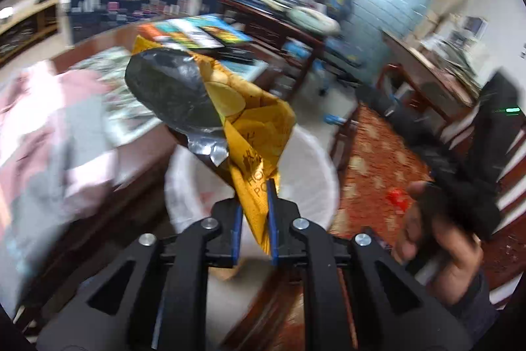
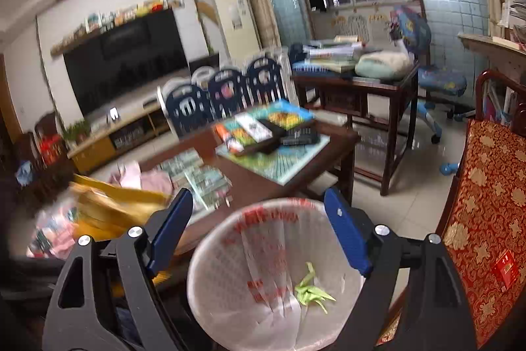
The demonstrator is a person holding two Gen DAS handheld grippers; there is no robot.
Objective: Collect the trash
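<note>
Between the blue pads of the left gripper point(image 1: 254, 216) the lower end of a yellow chip bag point(image 1: 230, 111) is seen, its foil-lined mouth turned up and away; the jaws stand narrow, and whether the pads press on the bag cannot be told, since a thin gap shows on the left side. Directly beneath and beyond this gripper a bin lined with a white plastic bag point(image 1: 315, 160) is seen. To its left a dark wooden surface point(image 1: 138, 153) is covered with pink cloth point(image 1: 42, 127) and books. To its right a hand point(image 1: 437, 239) is seen on the handle of the other tool, before a red patterned cushion point(image 1: 374, 153).

The right gripper point(image 2: 259, 229) is held wide, with nothing between its fingers. Just below it the same lined bin point(image 2: 223, 255) is seen, and green folded paper point(image 2: 310, 290) lies inside on the liner. To the left of this gripper the yellow bag point(image 2: 115, 206) appears blurred. Beyond, the surface point(image 2: 250, 183) carries a stack of books point(image 2: 269, 130).
</note>
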